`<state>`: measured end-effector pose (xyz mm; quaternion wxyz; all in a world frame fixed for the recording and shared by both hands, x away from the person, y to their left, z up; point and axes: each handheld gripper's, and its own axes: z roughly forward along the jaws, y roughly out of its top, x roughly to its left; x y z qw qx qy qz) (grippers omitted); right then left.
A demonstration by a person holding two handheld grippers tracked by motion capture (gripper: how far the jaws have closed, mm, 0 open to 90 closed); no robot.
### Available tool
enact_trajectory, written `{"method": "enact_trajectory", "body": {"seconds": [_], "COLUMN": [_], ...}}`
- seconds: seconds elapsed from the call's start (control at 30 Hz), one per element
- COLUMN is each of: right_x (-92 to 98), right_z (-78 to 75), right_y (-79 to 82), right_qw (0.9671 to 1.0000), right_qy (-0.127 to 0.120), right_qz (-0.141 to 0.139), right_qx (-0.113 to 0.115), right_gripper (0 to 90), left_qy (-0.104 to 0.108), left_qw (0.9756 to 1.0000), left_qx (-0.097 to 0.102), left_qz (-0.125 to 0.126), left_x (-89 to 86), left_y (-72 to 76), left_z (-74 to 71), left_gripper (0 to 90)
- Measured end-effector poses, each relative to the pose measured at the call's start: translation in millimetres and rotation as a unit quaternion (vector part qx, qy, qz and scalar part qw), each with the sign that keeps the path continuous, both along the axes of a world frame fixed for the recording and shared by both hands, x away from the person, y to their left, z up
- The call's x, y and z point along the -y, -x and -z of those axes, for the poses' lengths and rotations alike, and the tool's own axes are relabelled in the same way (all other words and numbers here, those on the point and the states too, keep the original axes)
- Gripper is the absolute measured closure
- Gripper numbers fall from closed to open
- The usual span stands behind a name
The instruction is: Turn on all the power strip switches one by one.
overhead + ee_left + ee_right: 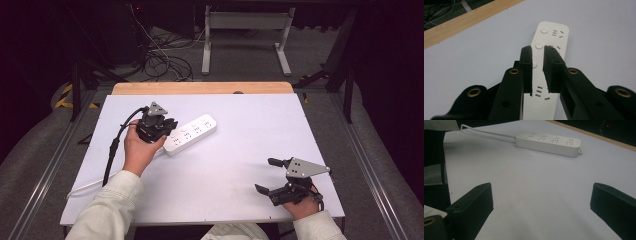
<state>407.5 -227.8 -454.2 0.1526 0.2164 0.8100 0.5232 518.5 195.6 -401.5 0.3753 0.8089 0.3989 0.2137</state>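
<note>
A white power strip (194, 131) lies at an angle on the left half of the white table (240, 150). It has several sockets, each with a round button beside it. My left gripper (171, 129) hovers over the strip's left end. In the left gripper view its jaws (537, 48) stand almost together with a narrow gap. Nothing is between them, and the strip (554, 35) with its buttons shows through the gap below. My right gripper (264, 175) rests near the front right of the table, wide open and holding nothing. In the right gripper view the strip (549, 142) lies far ahead of those jaws (541, 188).
The strip's white cord (85, 187) runs off toward the front left corner. A black cable (111, 150) trails from the left gripper. A wooden strip (200, 88) borders the table's far edge, with floor cables (160, 62) and a white metal frame (245, 30) beyond it.
</note>
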Motion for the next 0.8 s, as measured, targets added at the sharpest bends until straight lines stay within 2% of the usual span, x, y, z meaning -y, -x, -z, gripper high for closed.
{"method": "enact_trajectory", "body": {"seconds": [0.1, 0.13, 0.17, 0.2, 0.23, 0.27, 0.4, 0.5, 0.53, 0.67, 0.7, 0.8], "right_x": [0.1, 0.4, 0.5, 0.6, 0.7, 0.6, 0.4, 0.8, 1.0, 1.5, 1.5, 1.4], "right_z": [0.0, -0.1, -0.2, -0.3, -0.4, -0.4, -0.2, -0.2, -0.3, -0.2, -0.1, 0.0], "right_y": [0.0, 0.1, 0.1, 0.2, 0.3, 0.4, 0.3, 0.5, 0.6, 0.5, 0.5, 0.5], "right_qw": [1.0000, 1.0000, 1.0000, 1.0000, 1.0000, 1.0000, 1.0000, 1.0000, 1.0000, 1.0000, 1.0000, 1.0000], "right_qy": [0.000, -0.001, -0.001, 0.000, -0.001, -0.001, -0.002, -0.003, -0.003, -0.004, -0.005, -0.005], "right_qz": [0.000, 0.000, 0.000, 0.001, 0.001, 0.002, -0.001, -0.001, -0.001, -0.002, -0.003, -0.004], "right_qx": [0.001, 0.002, 0.002, 0.002, 0.002, 0.002, 0.002, 0.001, 0.001, 0.001, 0.001, -0.001], "right_gripper": [5.0, 5.1, 5.1, 5.0, 5.0, 5.1, 5.0, 5.1, 5.1, 5.1, 5.1, 5.1], "left_qy": [0.002, 0.008, 0.012, 0.007, 0.008, 0.000, -0.001, -0.012, -0.018, -0.031, -0.037, -0.041], "left_qw": [1.0000, 0.9998, 0.9997, 0.9997, 0.9995, 0.9996, 0.9992, 0.9990, 0.9985, 0.9976, 0.9968, 0.9962], "left_qx": [-0.007, -0.016, -0.022, -0.022, -0.029, -0.027, -0.037, -0.042, -0.051, -0.061, -0.071, -0.076], "left_qz": [-0.001, 0.001, 0.001, 0.001, 0.002, 0.004, 0.010, 0.006, 0.004, -0.003, -0.003, -0.006], "left_x": [-0.6, -1.2, -1.4, -2.0, -1.9, -2.1, -1.5, -0.9, -0.6, -0.6, -0.3, 0.2], "left_y": [-3.9, -5.3, -6.8, -8.3, -10.2, -11.6, -14.9, -18.5, -21.1, -24.2, -25.7, -26.6], "left_z": [2.6, 3.8, 5.3, 6.5, 9.8, 11.2, 17.6, 22.9, 26.4, 31.2, 34.2, 36.5], "left_gripper": [84.4, 88.8, 89.3, 89.4, 89.5, 89.6, 89.7, 89.8, 89.8, 89.8, 89.8, 89.9]}}
